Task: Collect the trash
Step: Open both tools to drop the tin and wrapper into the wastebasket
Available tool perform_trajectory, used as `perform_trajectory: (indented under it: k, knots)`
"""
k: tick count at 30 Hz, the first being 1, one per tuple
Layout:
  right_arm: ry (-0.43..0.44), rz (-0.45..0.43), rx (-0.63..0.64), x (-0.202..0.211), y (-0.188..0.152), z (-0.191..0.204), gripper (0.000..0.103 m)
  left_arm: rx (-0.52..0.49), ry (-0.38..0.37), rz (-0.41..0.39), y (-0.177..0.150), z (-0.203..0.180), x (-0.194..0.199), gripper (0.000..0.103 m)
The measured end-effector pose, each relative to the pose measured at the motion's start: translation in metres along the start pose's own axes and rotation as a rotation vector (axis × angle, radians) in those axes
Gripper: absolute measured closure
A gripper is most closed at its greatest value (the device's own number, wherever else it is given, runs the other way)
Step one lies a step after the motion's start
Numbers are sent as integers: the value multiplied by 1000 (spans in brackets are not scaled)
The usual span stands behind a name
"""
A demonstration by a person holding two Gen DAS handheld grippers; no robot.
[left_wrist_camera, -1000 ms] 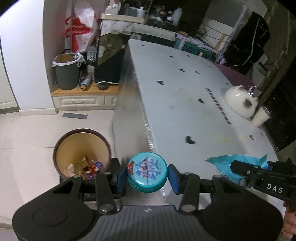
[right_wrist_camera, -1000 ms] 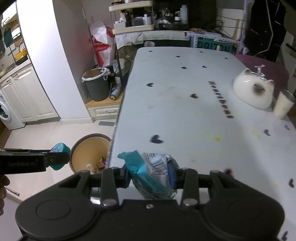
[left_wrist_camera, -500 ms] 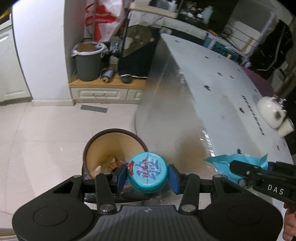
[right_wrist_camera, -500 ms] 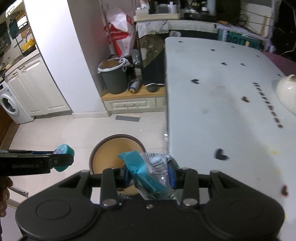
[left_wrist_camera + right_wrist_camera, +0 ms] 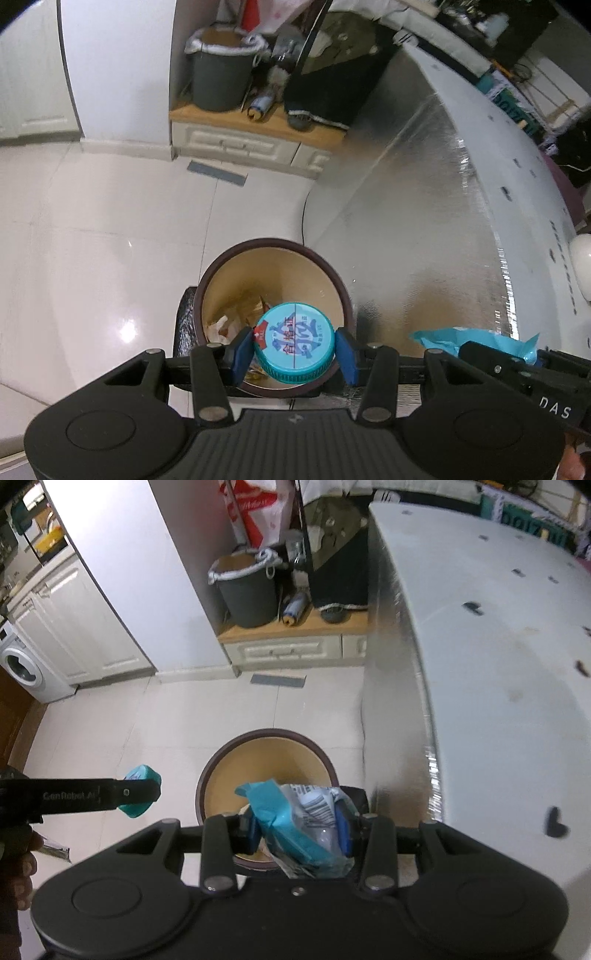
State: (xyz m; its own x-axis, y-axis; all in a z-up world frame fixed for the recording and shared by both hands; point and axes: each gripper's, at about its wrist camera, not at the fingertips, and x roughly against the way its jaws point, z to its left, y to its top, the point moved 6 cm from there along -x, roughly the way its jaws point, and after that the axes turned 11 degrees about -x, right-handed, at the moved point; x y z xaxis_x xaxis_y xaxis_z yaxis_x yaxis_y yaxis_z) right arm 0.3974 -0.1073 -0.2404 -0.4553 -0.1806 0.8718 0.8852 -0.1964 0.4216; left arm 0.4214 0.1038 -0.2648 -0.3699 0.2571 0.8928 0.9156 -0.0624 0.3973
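Here, one lid [image 5: 294,342], one wrapper [image 5: 301,829], one bin [image 5: 273,248].

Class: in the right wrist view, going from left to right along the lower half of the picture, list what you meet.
Left tool with teal lid → brown bin → teal wrapper in the right tool → white table.

grey bucket [image 5: 246,592] on wooden shelf [image 5: 295,627], washing machine [image 5: 22,668] left.
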Motion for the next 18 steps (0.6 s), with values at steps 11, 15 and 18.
perform_trajectory:
  k: [11, 15, 18]
  knots:
    - [-28, 104, -57, -71, 12, 4, 63, -36, -86, 212, -5, 12, -99, 54]
    - [-23, 127, -82, -87, 12, 1, 63, -54, -99, 243, -14, 9, -126, 50]
    - [-8, 139, -99, -96, 11, -1, 63, -56, -86, 268, -20, 11, -138, 25]
